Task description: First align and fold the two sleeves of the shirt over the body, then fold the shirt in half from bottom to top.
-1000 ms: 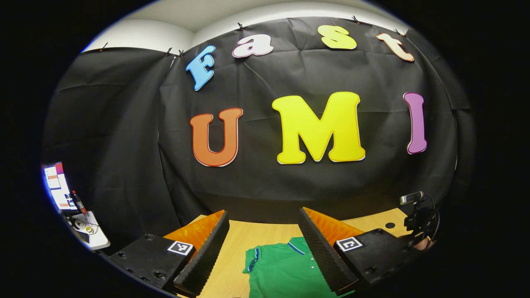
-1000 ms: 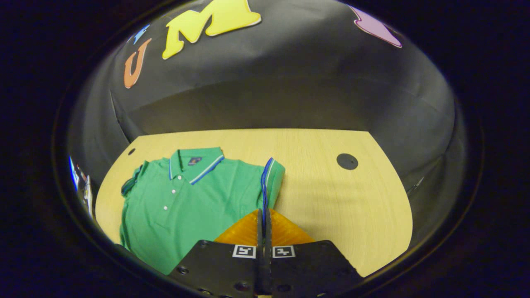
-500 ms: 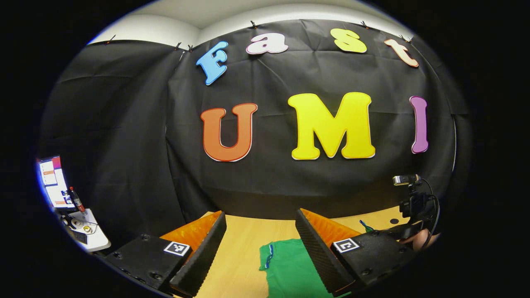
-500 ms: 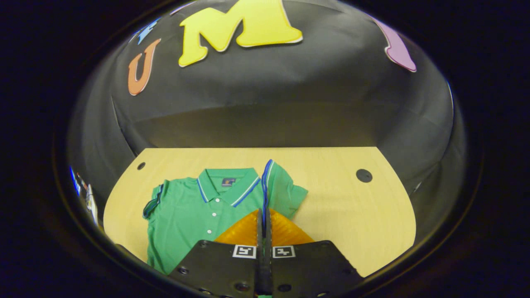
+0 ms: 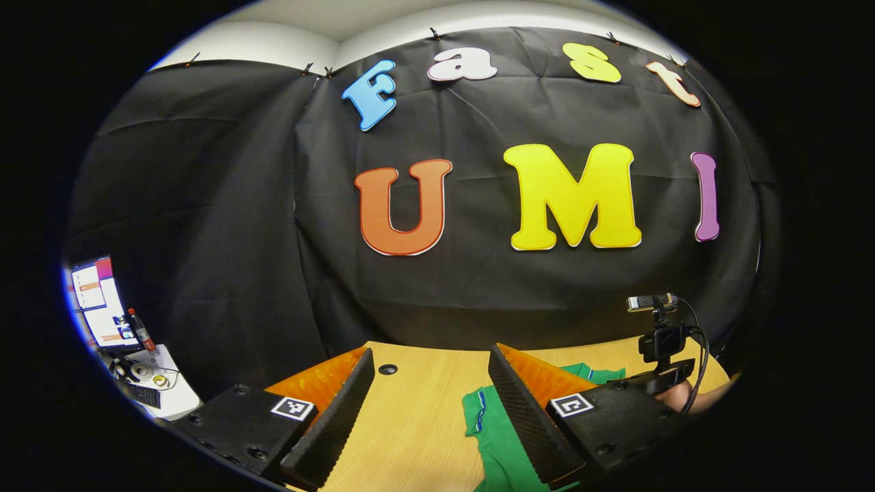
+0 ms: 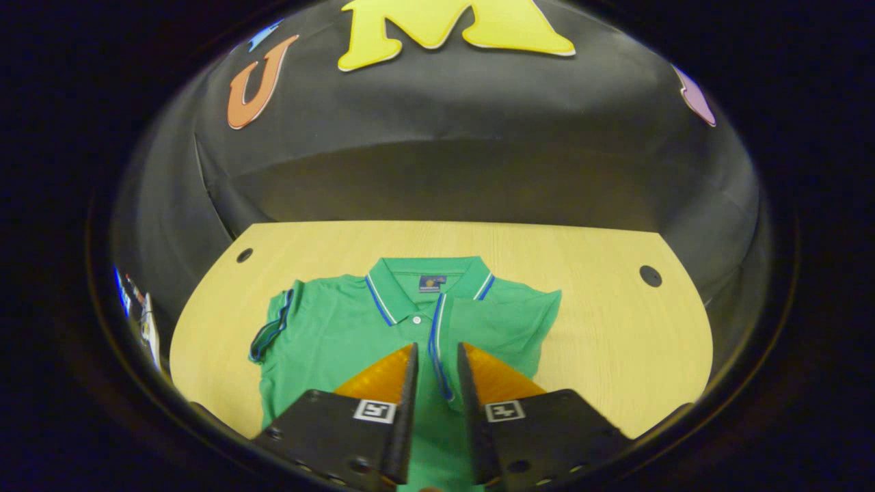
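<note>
A green polo shirt (image 6: pixel 342 335) with blue-and-white trim lies face up on the wooden table (image 6: pixel 615 342), collar away from me. Its right sleeve (image 6: pixel 506 321) lies folded across the chest, and the sleeve's blue-edged cuff (image 6: pixel 433 335) runs down between the fingers of my right gripper (image 6: pixel 436 350). That gripper is open by a narrow gap, just above the cloth. The left sleeve (image 6: pixel 273 326) lies flat out at the shirt's left side. My left gripper (image 5: pixel 431 355) is wide open above the table, holding nothing, with the shirt (image 5: pixel 495 427) low between its fingers, beside the right one.
The table has round cable holes (image 6: pixel 650 275) (image 6: pixel 244 255) near its back corners. In the left gripper view the right gripper's body with its camera and cable (image 5: pixel 660 342) and a hand (image 5: pixel 687 396) are at the right. A lit screen (image 5: pixel 96 301) stands far left.
My right gripper carried the right sleeve leftward over the shirt's chest, then opened and let it go. The left gripper has swung leftward, staying open.
</note>
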`<action>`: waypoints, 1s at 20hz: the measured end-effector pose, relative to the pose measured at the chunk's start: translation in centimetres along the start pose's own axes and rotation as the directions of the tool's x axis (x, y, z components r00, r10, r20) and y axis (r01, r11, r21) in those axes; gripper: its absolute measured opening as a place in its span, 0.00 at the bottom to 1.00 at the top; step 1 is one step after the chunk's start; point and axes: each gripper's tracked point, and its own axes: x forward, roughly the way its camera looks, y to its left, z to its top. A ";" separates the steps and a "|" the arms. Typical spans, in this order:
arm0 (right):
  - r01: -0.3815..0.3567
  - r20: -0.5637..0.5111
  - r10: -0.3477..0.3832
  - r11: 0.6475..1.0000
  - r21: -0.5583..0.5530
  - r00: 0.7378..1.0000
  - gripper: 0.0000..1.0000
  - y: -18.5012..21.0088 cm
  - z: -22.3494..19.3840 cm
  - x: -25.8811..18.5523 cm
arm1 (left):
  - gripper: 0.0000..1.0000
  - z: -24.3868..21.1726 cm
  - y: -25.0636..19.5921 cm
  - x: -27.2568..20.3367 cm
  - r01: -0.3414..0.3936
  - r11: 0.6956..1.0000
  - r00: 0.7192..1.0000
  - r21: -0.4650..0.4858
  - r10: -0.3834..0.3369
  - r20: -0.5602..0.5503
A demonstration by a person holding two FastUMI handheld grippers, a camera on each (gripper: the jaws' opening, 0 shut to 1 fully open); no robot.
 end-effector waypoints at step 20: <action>0.210 0.366 -0.158 0.972 -0.105 0.917 0.97 -5.5 3.4 -24.9 | 1.00 -18.0 -6.9 11.0 0.263 0.965 0.933 0.023 -0.248 -0.262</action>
